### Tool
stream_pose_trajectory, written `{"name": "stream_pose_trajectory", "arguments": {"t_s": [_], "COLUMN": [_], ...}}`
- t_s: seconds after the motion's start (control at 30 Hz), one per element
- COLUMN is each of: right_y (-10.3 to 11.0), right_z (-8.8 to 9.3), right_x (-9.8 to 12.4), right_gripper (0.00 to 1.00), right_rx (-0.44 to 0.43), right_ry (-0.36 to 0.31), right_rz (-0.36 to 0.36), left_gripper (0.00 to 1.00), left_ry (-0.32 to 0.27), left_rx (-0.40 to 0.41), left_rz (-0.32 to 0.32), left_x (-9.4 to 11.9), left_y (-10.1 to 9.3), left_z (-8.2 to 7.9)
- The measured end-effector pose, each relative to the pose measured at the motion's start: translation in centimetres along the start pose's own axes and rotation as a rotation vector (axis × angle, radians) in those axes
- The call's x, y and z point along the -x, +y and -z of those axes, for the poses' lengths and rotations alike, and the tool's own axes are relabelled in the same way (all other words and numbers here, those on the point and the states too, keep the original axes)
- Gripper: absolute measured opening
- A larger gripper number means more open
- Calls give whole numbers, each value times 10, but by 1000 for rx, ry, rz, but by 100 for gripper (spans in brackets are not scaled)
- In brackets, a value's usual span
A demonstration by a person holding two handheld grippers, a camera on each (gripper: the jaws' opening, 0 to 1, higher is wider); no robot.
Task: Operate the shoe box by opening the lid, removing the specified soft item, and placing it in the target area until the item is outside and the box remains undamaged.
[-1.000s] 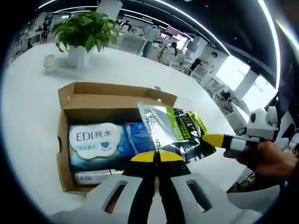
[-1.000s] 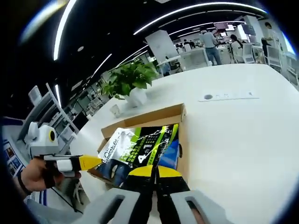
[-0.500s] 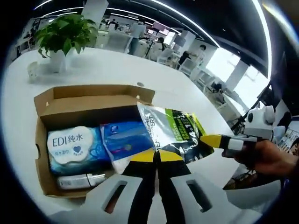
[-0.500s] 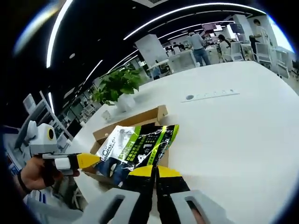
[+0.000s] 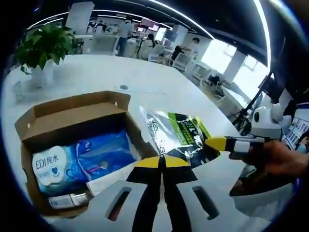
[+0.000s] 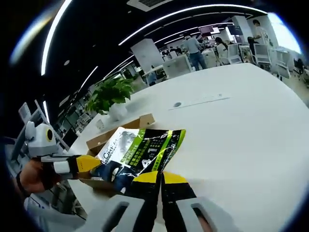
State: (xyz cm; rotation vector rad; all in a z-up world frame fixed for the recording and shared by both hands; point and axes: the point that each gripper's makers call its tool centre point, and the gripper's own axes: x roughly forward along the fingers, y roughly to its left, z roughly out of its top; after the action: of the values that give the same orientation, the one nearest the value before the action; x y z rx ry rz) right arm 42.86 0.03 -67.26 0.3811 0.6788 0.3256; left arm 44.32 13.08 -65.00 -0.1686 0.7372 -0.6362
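The box (image 5: 72, 113) sits open on the table (image 5: 96, 77), lid back, so that step looks done. Both grippers pinch the pouch (image 5: 176, 137): the left gripper (image 5: 161, 162) clamps its near edge, the right gripper (image 5: 217, 143) its corner, and the pouch hangs above the table beside the box, already clear of it. What's left, I judge, is setting it down. Compared with a second ago, when it hung over the box, the pouch now sits off to the side; the wipes (image 5: 77, 162) lie fully exposed inside.
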Motion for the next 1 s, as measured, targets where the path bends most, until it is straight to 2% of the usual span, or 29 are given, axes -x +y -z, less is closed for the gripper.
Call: {"name": "stream_pose_trajectory", "arguments": {"t_s": [0.4, 0.67, 1.0], "right_y": [-37, -58, -82], "right_z": [-9, -12, -16], "right_x": [1, -10, -30], "right_gripper": [0, 0, 0], "right_rx": [-2, 7, 4], "right_ry": [12, 38, 68], "right_rz": [23, 24, 32], "left_gripper": [0, 0, 0], "left_ry": [44, 83, 140], "left_rx": [-100, -129, -202], "left_rz": [23, 16, 10], "left_x": [-32, -55, -86], "left_y": [-24, -25, -23], "left_z": [-10, -12, -15]}}
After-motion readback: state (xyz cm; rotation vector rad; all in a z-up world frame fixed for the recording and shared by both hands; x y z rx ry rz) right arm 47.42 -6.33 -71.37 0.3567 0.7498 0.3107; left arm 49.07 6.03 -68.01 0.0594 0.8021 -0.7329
